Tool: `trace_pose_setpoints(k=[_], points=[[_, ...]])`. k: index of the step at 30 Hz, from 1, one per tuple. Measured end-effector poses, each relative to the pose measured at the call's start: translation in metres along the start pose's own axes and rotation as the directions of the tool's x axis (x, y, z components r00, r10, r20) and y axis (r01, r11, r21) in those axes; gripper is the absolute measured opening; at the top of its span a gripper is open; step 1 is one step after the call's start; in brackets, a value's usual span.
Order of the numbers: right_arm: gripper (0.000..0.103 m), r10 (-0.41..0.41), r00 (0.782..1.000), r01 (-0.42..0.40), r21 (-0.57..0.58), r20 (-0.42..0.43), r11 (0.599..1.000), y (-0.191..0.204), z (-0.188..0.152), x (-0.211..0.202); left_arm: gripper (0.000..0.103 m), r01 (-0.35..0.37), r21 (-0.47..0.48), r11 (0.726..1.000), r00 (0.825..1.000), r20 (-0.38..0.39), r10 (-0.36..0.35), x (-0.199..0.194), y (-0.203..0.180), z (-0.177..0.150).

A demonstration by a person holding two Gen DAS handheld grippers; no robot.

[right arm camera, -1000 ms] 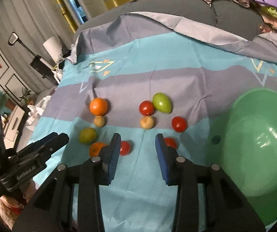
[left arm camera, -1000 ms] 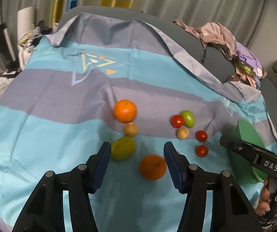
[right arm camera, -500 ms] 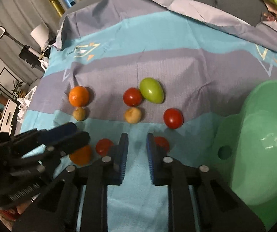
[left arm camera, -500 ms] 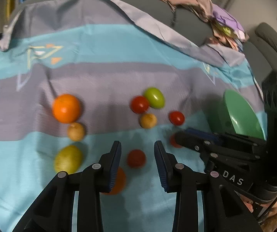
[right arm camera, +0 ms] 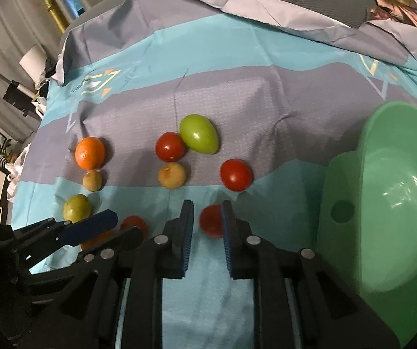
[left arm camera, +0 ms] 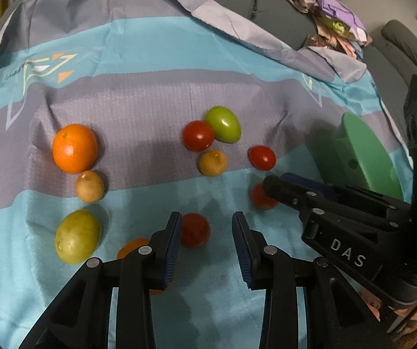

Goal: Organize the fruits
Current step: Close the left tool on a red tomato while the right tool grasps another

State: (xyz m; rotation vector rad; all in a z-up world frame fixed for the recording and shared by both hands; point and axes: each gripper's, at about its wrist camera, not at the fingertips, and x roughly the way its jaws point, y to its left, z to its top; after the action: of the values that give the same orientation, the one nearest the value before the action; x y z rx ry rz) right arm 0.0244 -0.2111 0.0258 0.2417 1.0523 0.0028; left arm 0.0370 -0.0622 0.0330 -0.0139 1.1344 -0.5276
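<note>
Fruits lie on a blue and grey cloth (left arm camera: 138,67). A red tomato (left arm camera: 194,229) sits between the fingers of my left gripper (left arm camera: 206,221), against the left pad and apart from the right one, so that gripper is open. An orange (left arm camera: 131,248) is half hidden behind its left finger. My right gripper (right arm camera: 207,207) has its jaws drawn narrow. Another red tomato (right arm camera: 210,221) shows blurred in the slit past its tips, with no squeeze visible. In the left wrist view the right gripper's tip (left arm camera: 269,185) overlaps that tomato (left arm camera: 262,202).
Farther back lie an orange (left arm camera: 74,148), a green tomato (left arm camera: 223,123), two red tomatoes (left arm camera: 198,135) (left arm camera: 261,157), two small tan fruits (left arm camera: 213,162) (left arm camera: 90,186) and a yellow-green fruit (left arm camera: 77,235). A green bowl (right arm camera: 345,174) stands at the right. Clothes (left arm camera: 333,20) are piled behind.
Both pairs of jaws have narrowed. My left gripper swung right from the near orange to the red tomato. My right gripper sank and shifted until the other tomato showed between its fingers.
</note>
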Motion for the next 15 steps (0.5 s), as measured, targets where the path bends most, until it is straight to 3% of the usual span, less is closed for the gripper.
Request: trace_pose_setpoints(k=[6,10,15], points=[[0.021,-0.011,1.0,0.011,0.006,-0.015,1.0,0.001,-0.002,0.008,0.037,-0.047,0.014,0.999,0.999,-0.02,0.048,0.009,-0.003,-0.003],[0.028,0.011,0.999,-0.011,0.013,-0.036,1.0,0.002,-0.002,0.015,0.037,-0.042,0.017,0.999,0.999,-0.028,0.043,0.014,-0.004,-0.004],[0.033,0.026,0.998,-0.023,0.044,-0.062,0.999,-0.002,-0.004,0.025,0.029,-0.042,0.024,0.999,0.999,-0.022,0.043,0.016,-0.005,-0.005]])
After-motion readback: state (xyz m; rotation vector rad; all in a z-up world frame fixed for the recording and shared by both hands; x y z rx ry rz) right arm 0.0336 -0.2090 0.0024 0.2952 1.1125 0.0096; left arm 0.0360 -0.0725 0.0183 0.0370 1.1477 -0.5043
